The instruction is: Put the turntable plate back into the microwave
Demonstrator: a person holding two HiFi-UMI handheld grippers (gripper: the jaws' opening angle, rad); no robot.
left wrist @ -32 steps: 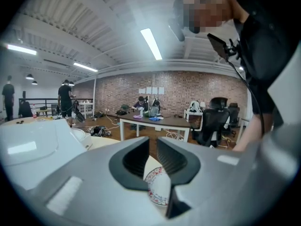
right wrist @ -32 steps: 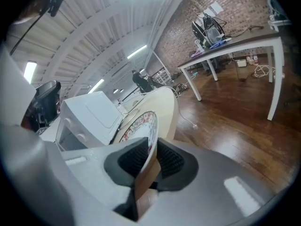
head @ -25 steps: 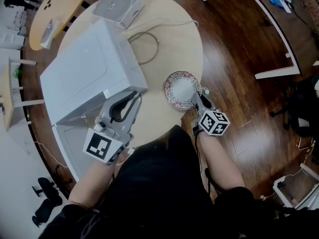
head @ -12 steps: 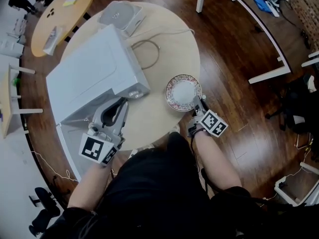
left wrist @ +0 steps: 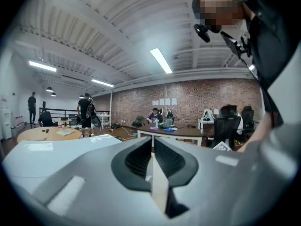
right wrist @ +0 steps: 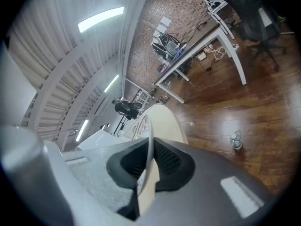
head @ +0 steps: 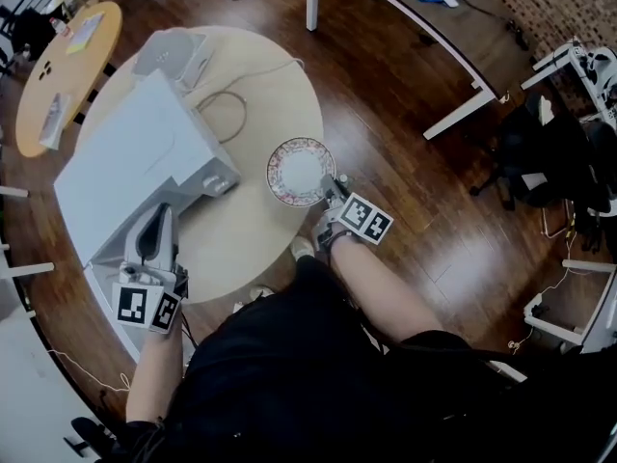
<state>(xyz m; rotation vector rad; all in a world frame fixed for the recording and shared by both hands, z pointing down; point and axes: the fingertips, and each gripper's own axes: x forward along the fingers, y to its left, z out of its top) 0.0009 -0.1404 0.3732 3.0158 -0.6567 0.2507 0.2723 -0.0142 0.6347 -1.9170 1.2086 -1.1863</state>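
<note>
A dark wood floor [head: 405,114] surrounds the round table [head: 260,249] we stand at, and a brick wall [left wrist: 188,107] closes the room beyond some desks. The white microwave [head: 135,157] takes up the left half of the tabletop, and its door [head: 108,312] is swung open toward us past the near-left edge. A cable [head: 224,104] loops behind the microwave, and a white box [head: 174,51] lies at the far edge.

The plate [head: 301,170], white with a patterned rim, is at the right edge of the tabletop, apart from the microwave. Our right gripper [head: 333,189] has it by the near rim. Its jaws have just been closing and now clamp that rim, which runs edge-on between the pads. Compared with a second ago, the plate is in the same place by that edge. The gripper has rolled, though, so its cube [head: 364,218] sits at a different tilt. We cannot tell whether the plate has left the tabletop.

Our left gripper [head: 160,215] has its jaws together, with nothing we can make out between them. A second ago its tips were by the control panel [head: 220,179] at the microwave's front right corner. Now they are farther left along the front, nearer the door.

Both cubes carry black-and-white square markers. The sheets [left wrist: 164,101] on the brick wall are too small to read.
</note>
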